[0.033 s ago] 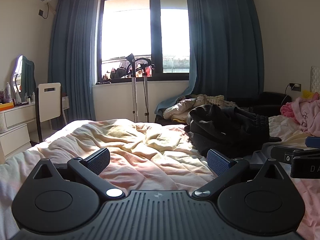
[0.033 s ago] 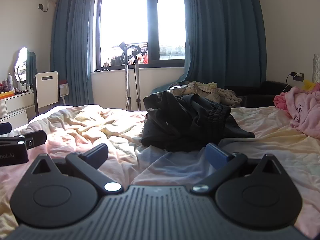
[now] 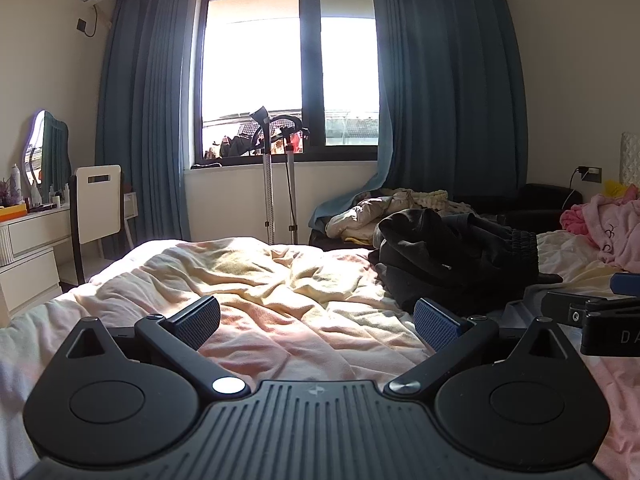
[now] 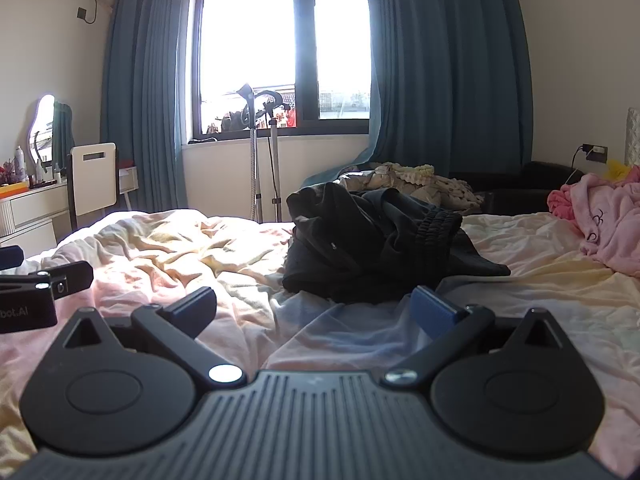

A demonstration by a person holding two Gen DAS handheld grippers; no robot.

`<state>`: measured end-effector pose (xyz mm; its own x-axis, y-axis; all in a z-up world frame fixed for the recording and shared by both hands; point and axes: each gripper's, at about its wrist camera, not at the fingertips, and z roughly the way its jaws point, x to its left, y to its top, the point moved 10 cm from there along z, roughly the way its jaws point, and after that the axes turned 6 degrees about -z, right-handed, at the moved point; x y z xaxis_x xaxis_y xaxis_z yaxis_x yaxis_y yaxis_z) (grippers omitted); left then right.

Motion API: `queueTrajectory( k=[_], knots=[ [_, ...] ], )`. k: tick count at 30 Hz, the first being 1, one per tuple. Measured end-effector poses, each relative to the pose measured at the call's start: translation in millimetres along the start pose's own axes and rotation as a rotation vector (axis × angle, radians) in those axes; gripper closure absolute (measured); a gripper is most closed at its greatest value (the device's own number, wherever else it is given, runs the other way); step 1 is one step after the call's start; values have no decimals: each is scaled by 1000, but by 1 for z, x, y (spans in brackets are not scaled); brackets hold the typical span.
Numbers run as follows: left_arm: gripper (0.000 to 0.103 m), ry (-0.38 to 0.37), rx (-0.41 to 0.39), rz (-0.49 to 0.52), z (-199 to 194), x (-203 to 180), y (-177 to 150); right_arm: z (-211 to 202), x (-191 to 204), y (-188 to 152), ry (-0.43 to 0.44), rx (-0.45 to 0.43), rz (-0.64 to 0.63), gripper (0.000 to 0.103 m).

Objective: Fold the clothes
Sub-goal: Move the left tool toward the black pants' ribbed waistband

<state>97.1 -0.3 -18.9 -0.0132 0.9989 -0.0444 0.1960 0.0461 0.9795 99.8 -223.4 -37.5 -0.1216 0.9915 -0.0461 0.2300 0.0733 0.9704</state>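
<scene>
We hold our left gripper (image 3: pixel 316 322) and right gripper (image 4: pixel 314 310) spread wide, empty, facing the crumpled black garment (image 4: pixel 376 240), ready to grab.

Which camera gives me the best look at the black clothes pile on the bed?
The right wrist view: the black clothes pile sits near centre, straight ahead of the open right tool. The left wrist view shows it off to the right, more side-on.

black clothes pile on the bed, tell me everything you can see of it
The black clothes pile is a crumpled, unfolded heap of dark, matte fabric, lying on the wrinkled pink and yellow bedsheet. A ribbed, gathered band like an elastic waistband shows on its right side, and a small light tag on its front. How many garments it holds is unclear. Nothing grips it; it lies ahead of the right gripper.
</scene>
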Motion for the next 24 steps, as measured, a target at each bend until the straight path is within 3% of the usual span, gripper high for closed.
queueTrajectory(
  k=[5, 17, 24],
  knots=[
    [0, -5, 8, -42, 2, 3, 0, 0, -2, 0, -2, -7, 0, 0],
    [0, -4, -17, -8, -8, -2, 1, 2, 12, 3, -1, -40, -24, 0],
    [0, -20, -37, -58, -11, 3, 4, 3, 19, 0, -6, -60, -47, 0]
  ],
)
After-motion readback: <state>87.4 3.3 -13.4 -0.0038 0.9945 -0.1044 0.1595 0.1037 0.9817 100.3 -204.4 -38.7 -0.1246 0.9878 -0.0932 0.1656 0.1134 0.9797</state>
